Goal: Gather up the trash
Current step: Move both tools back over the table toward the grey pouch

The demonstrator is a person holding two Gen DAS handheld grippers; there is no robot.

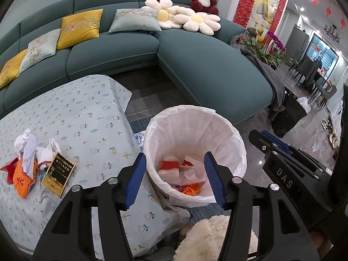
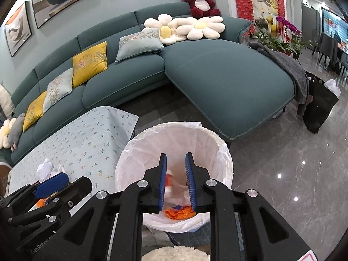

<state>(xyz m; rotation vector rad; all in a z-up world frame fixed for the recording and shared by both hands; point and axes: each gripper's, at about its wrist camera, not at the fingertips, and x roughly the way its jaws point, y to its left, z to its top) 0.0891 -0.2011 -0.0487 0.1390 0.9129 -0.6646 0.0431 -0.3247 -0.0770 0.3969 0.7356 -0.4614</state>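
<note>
Blue-padded left gripper (image 1: 175, 175) hangs half open over the white-lined round trash bin (image 1: 236, 139), holding nothing. Right gripper (image 2: 176, 179) is only slightly parted, empty too, with a blurry orange-white scrap (image 2: 168, 181) below it.

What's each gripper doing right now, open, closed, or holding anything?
Left gripper: open, holding nothing, above the trash bin.
Right gripper: open, nothing pressed between its pads, above the same bin.
</note>
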